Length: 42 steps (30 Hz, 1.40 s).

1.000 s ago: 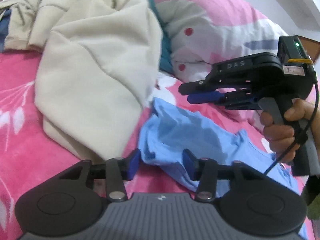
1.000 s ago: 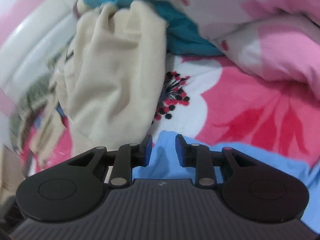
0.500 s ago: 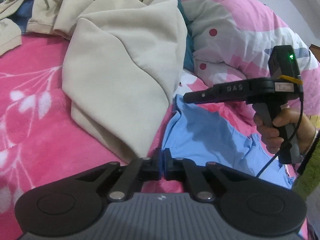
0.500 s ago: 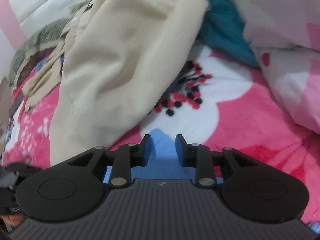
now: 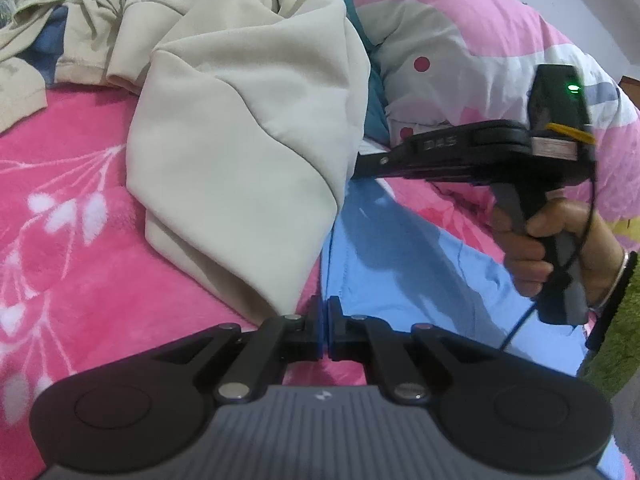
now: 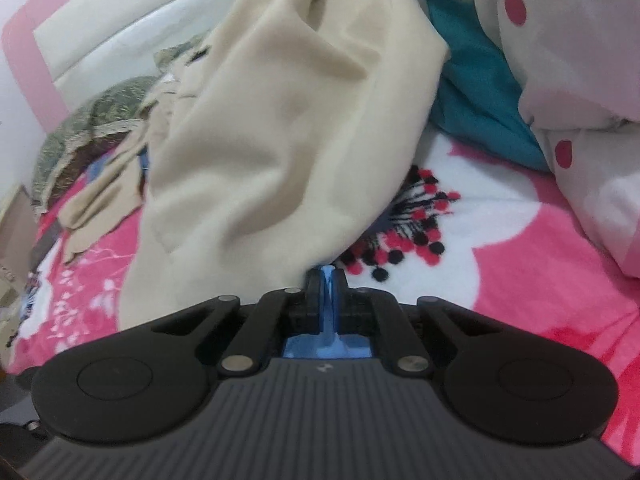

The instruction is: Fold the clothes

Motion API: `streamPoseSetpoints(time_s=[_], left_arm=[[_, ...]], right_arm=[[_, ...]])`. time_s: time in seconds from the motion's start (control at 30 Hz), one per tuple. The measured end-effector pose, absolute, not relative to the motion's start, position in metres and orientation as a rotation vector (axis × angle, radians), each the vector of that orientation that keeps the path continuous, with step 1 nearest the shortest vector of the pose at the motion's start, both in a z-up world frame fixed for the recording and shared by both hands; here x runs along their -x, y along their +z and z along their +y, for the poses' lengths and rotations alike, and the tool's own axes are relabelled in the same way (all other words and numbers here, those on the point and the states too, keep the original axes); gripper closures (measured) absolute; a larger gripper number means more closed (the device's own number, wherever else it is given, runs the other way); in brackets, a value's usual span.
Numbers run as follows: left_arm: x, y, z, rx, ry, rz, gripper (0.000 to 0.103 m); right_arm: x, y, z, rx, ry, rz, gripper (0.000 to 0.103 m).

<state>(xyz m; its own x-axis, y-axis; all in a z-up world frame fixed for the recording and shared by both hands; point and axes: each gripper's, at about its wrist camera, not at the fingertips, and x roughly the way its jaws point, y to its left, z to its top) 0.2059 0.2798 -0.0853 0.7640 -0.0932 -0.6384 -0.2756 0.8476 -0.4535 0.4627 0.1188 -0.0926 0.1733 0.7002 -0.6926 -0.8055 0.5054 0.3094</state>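
Both grippers have just clamped down. A second ago the left gripper (image 5: pixel 325 330) stood wide over the near edge of the light blue cotton garment (image 5: pixel 400 276); now its jaws are pressed together at that edge, and the thin blue hem appears to run into them, so it looks to be pinching the cloth. The right gripper (image 6: pixel 325 300) stood parted half a second ago and is now closed on a ridge of the same blue fabric, which shows bunched between its pads (image 6: pixel 314 300) in the right wrist view.

The garment lies spread on the pink floral blanket of the bed (image 5: pixel 60 200), its far corner tucked just under the hem of the crumpled cream fleece garment (image 5: pixel 240 152), which sits beside it and partly over it. From the left wrist view the right gripper reaches in from the side at that far corner, held by the person's hand (image 5: pixel 536 248).

With two points of one edge now held, the blue piece seems ready to be lifted or drawn clear of the cream one. Pulling risks dragging the overlapping fleece along with it.
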Motion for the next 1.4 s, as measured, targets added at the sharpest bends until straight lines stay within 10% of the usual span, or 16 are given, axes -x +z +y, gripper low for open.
streamPoseSetpoints(time_s=[0.27,0.37,0.67,0.9,1.4], left_arm=[[-0.206,-0.085,0.28,0.552,0.111,0.71,0.101],[-0.204,-0.084,0.281,0.547,0.113,0.713,0.1],[-0.183,-0.065,0.278,0.475,0.163,0.657,0.091],[-0.176,-0.037,0.228,0.271,0.034,0.509,0.07],[-0.203,-0.07,0.226,0.272,0.047,0.719,0.073]], right_arm=[[-0.483,-0.11,0.118,0.001,0.982,0.953,0.093],[-0.491,-0.089,0.09,-0.083,0.908,0.924,0.078],[-0.453,0.018,-0.044,-0.037,0.714,0.744,0.078],[-0.427,-0.037,0.004,0.188,0.817,0.818,0.086],[-0.505,-0.108,0.065,0.076,0.737,0.834,0.094]])
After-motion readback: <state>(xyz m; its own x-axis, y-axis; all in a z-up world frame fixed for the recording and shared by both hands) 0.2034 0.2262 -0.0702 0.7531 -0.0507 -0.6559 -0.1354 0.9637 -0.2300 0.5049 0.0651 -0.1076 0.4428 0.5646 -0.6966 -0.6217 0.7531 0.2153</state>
